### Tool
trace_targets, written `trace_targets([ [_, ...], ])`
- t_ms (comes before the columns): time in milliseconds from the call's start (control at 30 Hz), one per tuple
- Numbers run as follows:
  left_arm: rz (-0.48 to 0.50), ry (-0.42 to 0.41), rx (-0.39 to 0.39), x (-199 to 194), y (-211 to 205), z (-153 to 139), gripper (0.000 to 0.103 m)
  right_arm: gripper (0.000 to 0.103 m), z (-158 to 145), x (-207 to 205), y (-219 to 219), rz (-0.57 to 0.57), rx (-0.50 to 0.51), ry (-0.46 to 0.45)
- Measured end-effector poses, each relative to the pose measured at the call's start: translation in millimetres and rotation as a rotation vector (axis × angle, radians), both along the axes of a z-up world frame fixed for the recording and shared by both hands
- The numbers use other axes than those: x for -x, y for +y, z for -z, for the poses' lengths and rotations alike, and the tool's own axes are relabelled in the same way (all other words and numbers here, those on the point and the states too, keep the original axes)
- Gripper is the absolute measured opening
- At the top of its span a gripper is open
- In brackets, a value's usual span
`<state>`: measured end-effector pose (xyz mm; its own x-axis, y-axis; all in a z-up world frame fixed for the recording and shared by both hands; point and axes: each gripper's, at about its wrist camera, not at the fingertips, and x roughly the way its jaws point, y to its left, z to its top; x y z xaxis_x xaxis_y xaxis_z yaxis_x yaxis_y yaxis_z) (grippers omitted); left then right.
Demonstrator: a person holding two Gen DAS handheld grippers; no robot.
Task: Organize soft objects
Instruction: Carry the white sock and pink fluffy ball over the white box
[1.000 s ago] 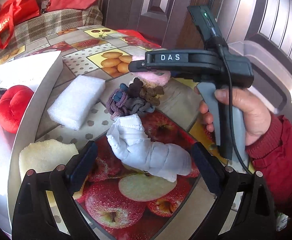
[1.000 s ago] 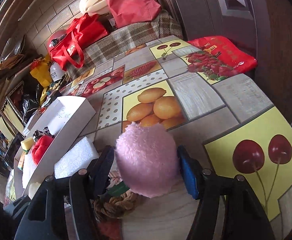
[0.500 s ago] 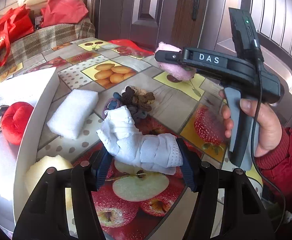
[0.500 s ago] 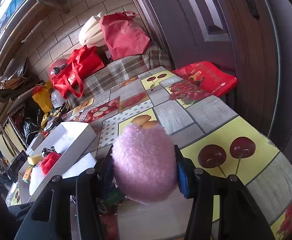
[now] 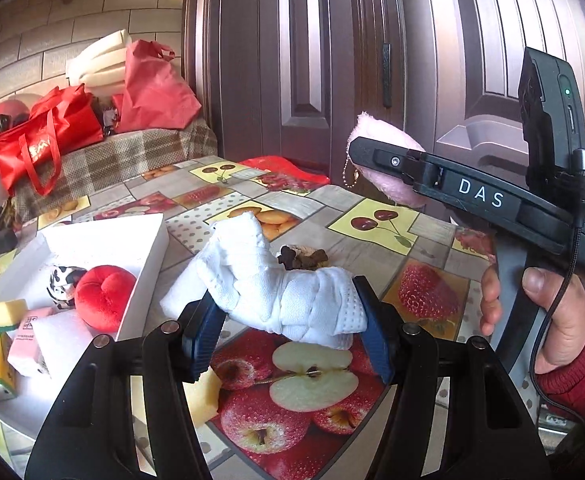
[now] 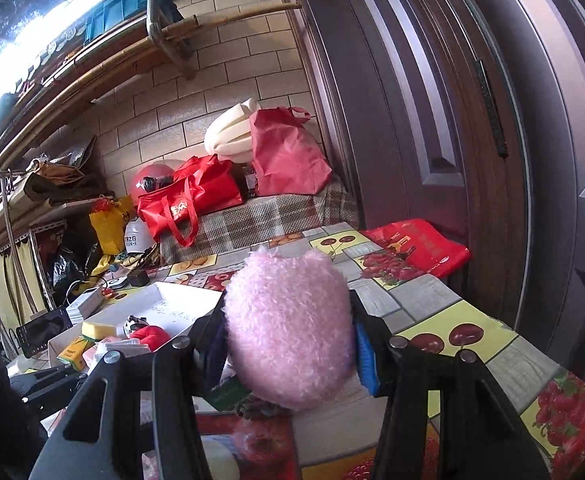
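Clamping from both sides, the left gripper [image 5: 288,324] has its blue pads pressed into a rolled white cloth [image 5: 276,280], jaws closed down to the width of the bundle. The cloth's long axis runs roughly crosswise between the fingers, its knotted, wider end sticking up and away toward the far left, the other end tucked against the right pad. It hangs clear above the fruit-print tablecloth [image 5: 392,240], over the apple picture.

Just to the left sits a white box [image 5: 148,252] with a red plush [image 5: 104,300], a black-and-white spotted toy [image 5: 62,280], a yellow sponge [image 5: 4,312] and a pink packet [image 5: 28,336] inside. Behind the cloth a small heap of brown hair ties [image 5: 304,258] lies on the table.

Off to the right, the right gripper [image 6: 288,344] is likewise closed around a fluffy pink pom-pom [image 6: 288,328], squeezed between its two fingers and held well above the table, near the dark wooden door [image 6: 432,120]. From the left camera a small bead chain [image 5: 348,174] dangles beneath the pom-pom. The person's hand [image 5: 552,312], in a red sleeve, grips that tool's handle.
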<state>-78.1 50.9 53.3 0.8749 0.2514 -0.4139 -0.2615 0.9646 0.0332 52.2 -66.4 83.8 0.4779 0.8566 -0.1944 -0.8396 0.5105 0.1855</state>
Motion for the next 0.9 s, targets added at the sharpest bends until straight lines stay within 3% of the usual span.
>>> trace_targets([
  [133,-0.018,-0.020,-0.054,15,4,-2,0.061,0.053,0,13,7,-0.028,0.016,-0.032],
  [533,-0.079,-0.070,0.000,42,36,-3,0.061,0.053,2,35,19,-0.070,0.043,-0.063],
  [900,-0.152,-0.109,-0.023,66,56,-4,0.062,0.053,3,52,30,-0.100,0.068,-0.087],
])
